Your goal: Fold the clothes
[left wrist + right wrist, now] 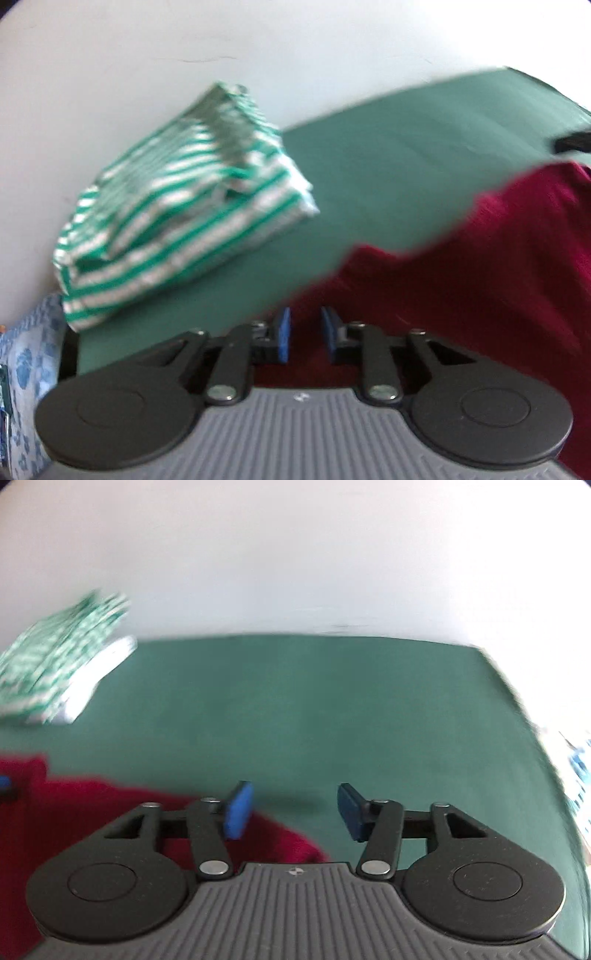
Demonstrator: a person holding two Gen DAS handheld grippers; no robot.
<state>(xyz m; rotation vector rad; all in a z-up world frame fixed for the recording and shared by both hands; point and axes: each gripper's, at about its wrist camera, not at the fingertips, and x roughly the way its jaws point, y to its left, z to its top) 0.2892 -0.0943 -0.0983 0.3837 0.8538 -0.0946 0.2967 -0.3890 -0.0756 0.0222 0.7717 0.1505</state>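
Note:
A dark red garment (480, 266) lies spread on the green surface (388, 166), filling the lower right of the left wrist view. My left gripper (306, 334) hovers over its edge, its blue pads a narrow gap apart with red cloth showing behind the gap and nothing visibly pinched. In the right wrist view the same red garment (74, 812) lies at the lower left. My right gripper (295, 810) stands open over the green surface (314, 709), with its left finger above the garment's edge. A folded green-and-white striped garment (177, 210) rests at the back left.
The striped pile (59, 661) sits against a white wall, blurred in the right wrist view. Blue floral fabric (26, 369) hangs past the surface's left edge. A blue-and-white thing (580, 775) shows beyond the right edge. A black object (572, 142) pokes in at far right.

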